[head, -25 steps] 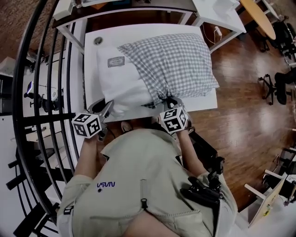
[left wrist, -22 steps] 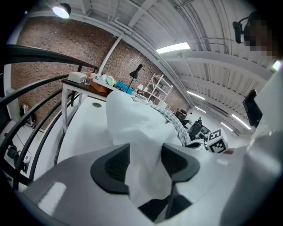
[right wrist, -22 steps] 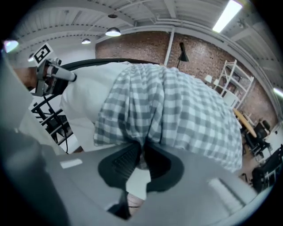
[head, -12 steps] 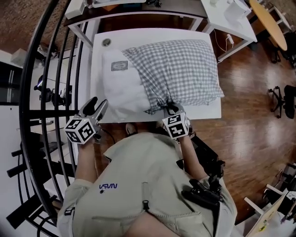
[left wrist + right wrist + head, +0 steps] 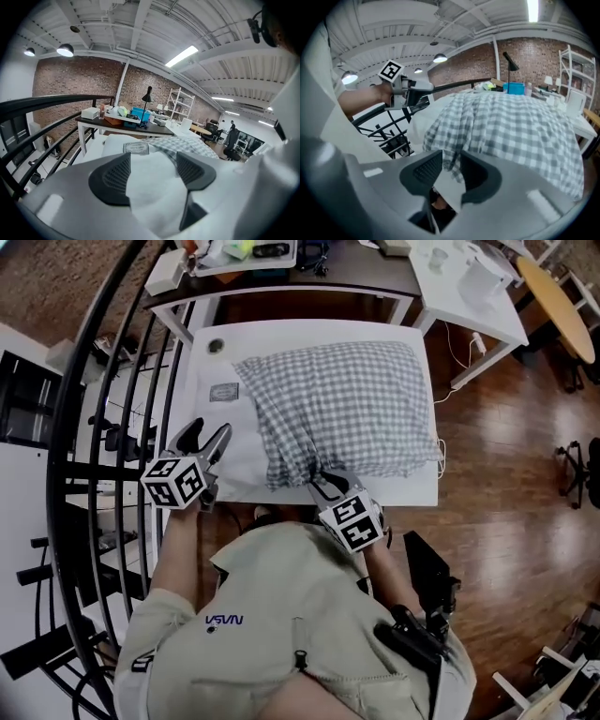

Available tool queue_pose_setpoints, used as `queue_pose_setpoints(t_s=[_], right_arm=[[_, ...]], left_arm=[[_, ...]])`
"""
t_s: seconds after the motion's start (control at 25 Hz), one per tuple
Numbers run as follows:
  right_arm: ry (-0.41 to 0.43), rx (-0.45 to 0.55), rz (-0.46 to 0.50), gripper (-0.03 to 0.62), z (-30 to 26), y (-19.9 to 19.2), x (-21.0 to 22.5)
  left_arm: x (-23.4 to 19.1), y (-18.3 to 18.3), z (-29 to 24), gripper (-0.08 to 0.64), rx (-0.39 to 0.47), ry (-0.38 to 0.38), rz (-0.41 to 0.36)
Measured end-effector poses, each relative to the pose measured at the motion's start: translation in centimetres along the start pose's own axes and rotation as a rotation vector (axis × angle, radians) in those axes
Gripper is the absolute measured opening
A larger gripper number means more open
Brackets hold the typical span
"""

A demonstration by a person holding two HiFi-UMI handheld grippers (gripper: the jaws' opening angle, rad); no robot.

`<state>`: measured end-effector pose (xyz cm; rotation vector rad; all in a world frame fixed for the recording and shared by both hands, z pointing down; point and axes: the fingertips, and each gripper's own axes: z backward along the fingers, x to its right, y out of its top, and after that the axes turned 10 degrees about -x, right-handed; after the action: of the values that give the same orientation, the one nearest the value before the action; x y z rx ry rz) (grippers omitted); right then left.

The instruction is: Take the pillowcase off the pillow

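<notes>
The white tabletop (image 5: pixel 394 491) carries the pillow (image 5: pixel 230 427), which lies across it and fills most of its surface. The grey-and-white checked pillowcase (image 5: pixel 347 409) covers the right and middle of the pillow. Its open end is bunched along a slanting line, leaving the pillow's left end bare and white. A small sewn label (image 5: pixel 224 392) shows on that bare part, near the far edge.

The left tool (image 5: pixel 153 159) is at the pillow's bare near-left corner. Its jaws have just been opening and stand spread wide. In the left gripper view, white pillow cloth fills the gap between them, but the pads do not press on it.

The right tool (image 5: pixel 451 164) is at the near edge of the tabletop, where the gathered hem of the pillowcase comes to a point. Its jaws have also just been opening and stand partly apart. A narrow fold of the checked cloth hangs between them, with a gap showing beside it, so it lies loose and unpinched.
</notes>
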<state>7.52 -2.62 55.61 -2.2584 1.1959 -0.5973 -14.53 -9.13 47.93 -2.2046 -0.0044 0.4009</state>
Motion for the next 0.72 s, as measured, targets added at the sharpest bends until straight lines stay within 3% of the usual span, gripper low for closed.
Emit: queue_pose_setpoints(t_s=[0.2,0.44,0.56,0.72], right_arm=[[-0.042,0.119,-0.056,0.121,2.6,2.9,2.4],[-0.114,0.167,-0.113,0.121,2.8,6.1,2.5],[-0.126,0.168,-0.105,0.121,2.5,7.7,1.6],[-0.143,0.170,-0.090,0.121,2.0,9.8,0.5]], left_arm=[[-0.9,2.9,-2.7,0.324,-0.016,0.033,-0.087],[-3.4,5.7,-7.4,0.333,-0.041,0.032,-0.126],[-4.4,5.5,-10.4,0.373,-0.082,0.025,-0.134],[-4.5,3.2,-13.0,0.362,-0.171,-0.005,-0.157]])
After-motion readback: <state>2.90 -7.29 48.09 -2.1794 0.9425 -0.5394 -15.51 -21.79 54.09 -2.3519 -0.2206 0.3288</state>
